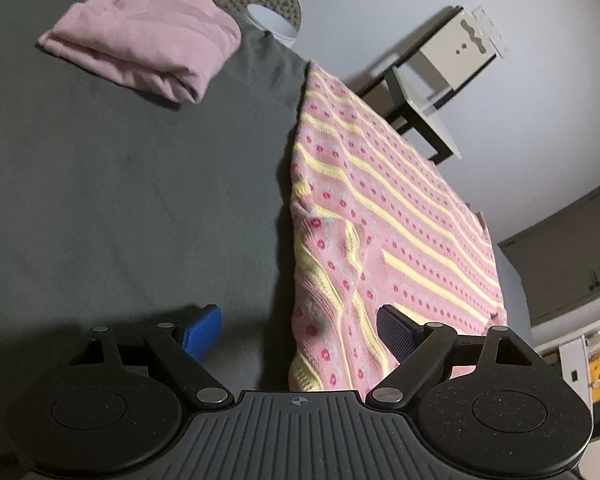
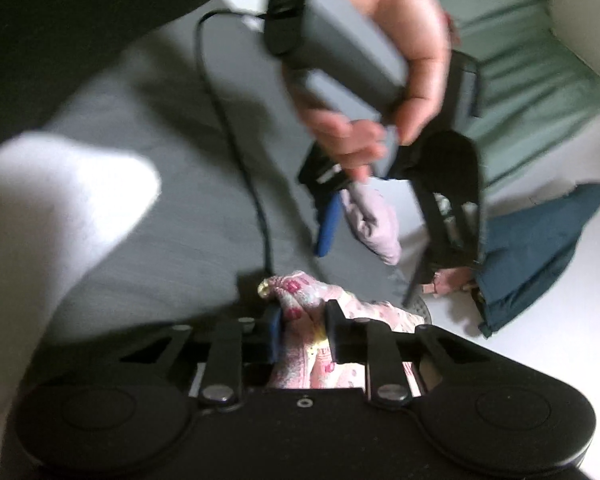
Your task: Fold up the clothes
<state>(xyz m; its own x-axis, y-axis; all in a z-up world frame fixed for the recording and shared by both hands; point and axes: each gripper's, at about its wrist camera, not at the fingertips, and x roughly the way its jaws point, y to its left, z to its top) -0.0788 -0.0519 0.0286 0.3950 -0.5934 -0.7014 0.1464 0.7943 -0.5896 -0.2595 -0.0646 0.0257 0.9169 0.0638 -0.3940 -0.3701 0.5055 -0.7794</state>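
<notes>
Meanwhile, a pink-and-yellow knitted garment (image 1: 380, 216) is lying spread along the right edge of the grey-covered bed (image 1: 120, 200).

Toward the far left corner a folded lilac garment (image 1: 140, 36) is sitting (well apart from the knit); the left gripper (image 1: 300, 332) is hovering with its fingers spread wide, grasping nothing, over the knit's near edge; the right gripper (image 2: 302, 330) is pinching a bunched fold of that knit (image 2: 300, 300).
</notes>
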